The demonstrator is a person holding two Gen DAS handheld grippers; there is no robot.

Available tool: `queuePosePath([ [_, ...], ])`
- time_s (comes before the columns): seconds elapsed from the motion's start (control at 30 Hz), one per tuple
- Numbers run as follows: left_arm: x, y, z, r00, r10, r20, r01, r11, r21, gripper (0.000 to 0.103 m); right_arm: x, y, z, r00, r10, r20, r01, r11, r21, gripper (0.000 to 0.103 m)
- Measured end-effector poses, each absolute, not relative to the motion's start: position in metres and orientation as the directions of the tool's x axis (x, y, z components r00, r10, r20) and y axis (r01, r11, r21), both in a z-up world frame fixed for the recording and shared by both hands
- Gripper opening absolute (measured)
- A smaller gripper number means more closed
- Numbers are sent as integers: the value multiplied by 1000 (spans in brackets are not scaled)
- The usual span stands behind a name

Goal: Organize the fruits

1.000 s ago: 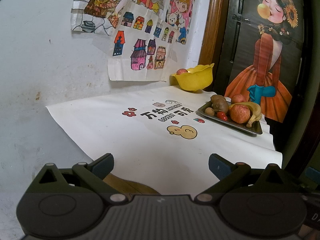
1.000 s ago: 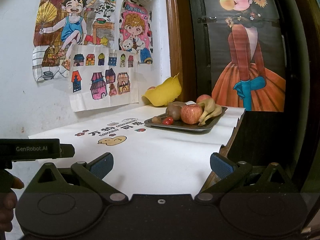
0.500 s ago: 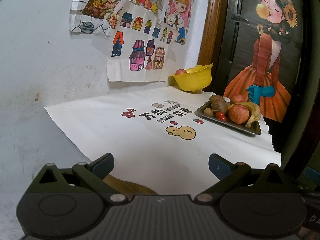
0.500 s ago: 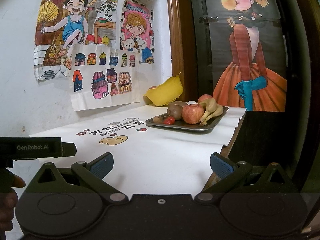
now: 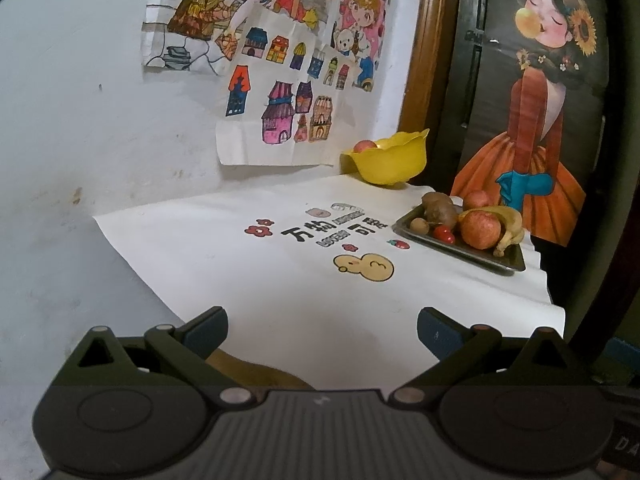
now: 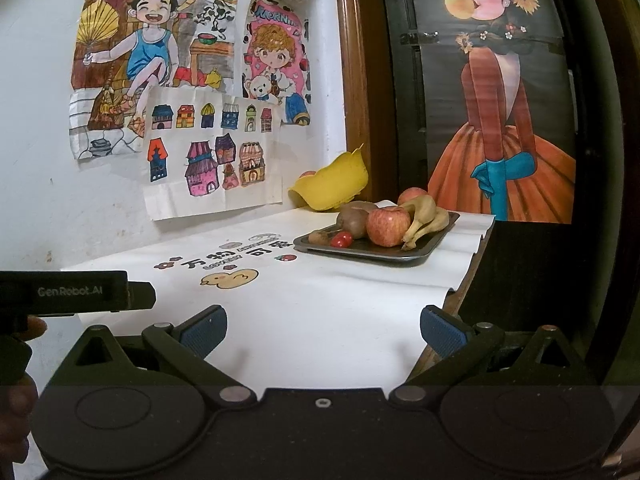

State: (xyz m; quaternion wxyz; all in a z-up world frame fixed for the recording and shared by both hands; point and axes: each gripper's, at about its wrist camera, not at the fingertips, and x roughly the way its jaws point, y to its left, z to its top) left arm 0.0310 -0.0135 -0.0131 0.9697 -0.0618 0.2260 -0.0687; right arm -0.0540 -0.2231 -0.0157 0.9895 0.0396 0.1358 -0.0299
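Observation:
A dark metal tray at the table's far right holds a red apple, bananas, a brown kiwi, a small red tomato, a small brown fruit and a second apple behind. A yellow bowl at the back holds a reddish fruit. My left gripper and right gripper both stand open over the near edge, far from the tray, with nothing between their fingers.
A white printed table sheet covers the table against a wall with drawings. A dark door with a poster stands right of the tray. The left gripper's body and a hand show at the right view's left edge.
Both views shift only slightly; the grippers drift a little, and the fruit, tray and bowl stay put. Both grippers remain open.

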Motion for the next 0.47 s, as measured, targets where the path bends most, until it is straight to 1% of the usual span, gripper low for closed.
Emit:
queuePosePath([
  [0.47,31,-13,-14,890,-163,-427,107,983,-153,103,-61,-217,-18,960,-47,-276,68,995,69,102],
])
